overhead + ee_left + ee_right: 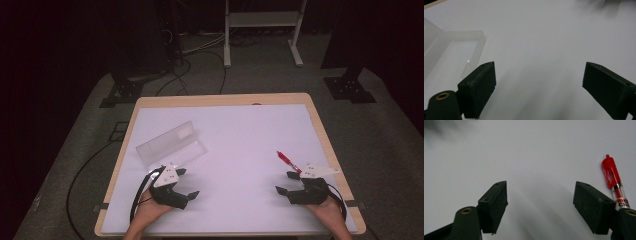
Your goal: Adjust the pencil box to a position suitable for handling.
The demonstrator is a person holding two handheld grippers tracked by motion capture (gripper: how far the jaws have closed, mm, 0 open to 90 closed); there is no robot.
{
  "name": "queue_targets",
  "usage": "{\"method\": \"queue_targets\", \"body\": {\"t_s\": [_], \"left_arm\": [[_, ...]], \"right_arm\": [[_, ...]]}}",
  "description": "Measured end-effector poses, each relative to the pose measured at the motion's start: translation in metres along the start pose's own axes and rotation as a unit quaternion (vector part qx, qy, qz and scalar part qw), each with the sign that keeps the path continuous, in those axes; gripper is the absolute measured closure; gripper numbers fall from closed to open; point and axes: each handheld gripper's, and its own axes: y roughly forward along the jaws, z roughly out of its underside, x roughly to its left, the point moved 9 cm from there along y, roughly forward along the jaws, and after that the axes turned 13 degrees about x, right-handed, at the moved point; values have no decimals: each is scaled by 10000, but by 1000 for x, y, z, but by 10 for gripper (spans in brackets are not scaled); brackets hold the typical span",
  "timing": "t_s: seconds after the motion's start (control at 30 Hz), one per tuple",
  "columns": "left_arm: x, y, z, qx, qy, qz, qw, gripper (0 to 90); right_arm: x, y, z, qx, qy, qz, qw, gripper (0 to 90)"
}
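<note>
A clear plastic case (171, 144) lies open on the white table (240, 130) at the left; in the left gripper view the case (454, 52) sits just past the left jaw. My left gripper (187, 183) rests near the front edge, just in front of that case, open with nothing between its jaws (539, 90). A red pen (287, 161) lies at the right, touching nothing but the table. My right gripper (286, 182) stands open right beside it; in the right gripper view the pen (612, 180) lies just outside the right jaw, and the gap (540, 207) holds nothing.
A white metal stand (262, 30) and cables (190, 65) are on the floor beyond the table. Black stand feet (350, 90) flank the far corners. The person's hands come in over the front edge.
</note>
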Motion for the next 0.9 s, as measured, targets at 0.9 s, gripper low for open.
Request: {"method": "queue_targets", "body": {"t_s": [0.9], "left_arm": [[13,-5,-8,138,92,-181,9997,140]], "right_arm": [[-1,0,0,13,40,-22,10000,266]]}}
